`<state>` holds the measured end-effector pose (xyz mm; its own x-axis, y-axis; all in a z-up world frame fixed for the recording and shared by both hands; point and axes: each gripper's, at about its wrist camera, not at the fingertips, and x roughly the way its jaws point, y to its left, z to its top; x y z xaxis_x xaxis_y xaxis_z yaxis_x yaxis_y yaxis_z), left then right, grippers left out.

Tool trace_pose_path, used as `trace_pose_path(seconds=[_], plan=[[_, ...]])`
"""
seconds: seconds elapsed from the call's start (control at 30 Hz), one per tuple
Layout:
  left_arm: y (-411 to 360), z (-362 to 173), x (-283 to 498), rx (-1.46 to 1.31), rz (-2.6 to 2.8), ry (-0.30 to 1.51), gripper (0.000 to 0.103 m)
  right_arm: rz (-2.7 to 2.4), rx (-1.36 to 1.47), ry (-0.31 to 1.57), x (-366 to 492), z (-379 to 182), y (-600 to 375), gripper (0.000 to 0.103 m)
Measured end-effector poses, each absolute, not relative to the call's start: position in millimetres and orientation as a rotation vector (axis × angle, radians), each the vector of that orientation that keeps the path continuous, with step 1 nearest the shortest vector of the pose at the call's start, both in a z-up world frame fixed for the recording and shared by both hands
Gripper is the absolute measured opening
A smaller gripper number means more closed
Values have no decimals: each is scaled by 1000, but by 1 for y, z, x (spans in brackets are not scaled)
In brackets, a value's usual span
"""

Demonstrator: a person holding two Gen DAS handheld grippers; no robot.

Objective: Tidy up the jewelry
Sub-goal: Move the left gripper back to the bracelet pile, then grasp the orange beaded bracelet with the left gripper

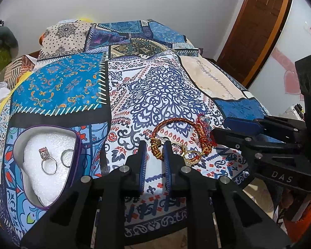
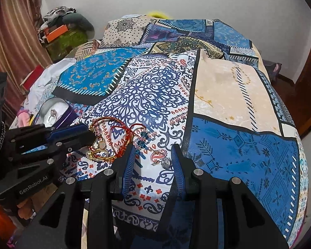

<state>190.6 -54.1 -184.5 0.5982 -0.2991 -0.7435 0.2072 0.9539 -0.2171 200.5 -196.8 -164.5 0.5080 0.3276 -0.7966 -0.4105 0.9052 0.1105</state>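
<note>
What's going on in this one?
A person is sorting jewelry on a patchwork bedspread. The left claw is narrowed around the braided red-gold bracelet at the pile's edge. The right claw stands open over a small silver earring. Two silver rings already sit in the purple heart-shaped box.

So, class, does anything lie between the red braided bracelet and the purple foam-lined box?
Nothing visible: only patterned bedspread lies between the braided bracelet and the purple box. On the bracelet's other side, gold rings and red thread lie against it and might drag along.
</note>
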Motion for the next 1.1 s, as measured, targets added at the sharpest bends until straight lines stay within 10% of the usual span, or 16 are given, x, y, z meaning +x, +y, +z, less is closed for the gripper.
trace_pose_path(seconds=[1.1], plan=[[-62,-151,174,-87,-300,787,4,431,-9,812,183,-140,-220,9]])
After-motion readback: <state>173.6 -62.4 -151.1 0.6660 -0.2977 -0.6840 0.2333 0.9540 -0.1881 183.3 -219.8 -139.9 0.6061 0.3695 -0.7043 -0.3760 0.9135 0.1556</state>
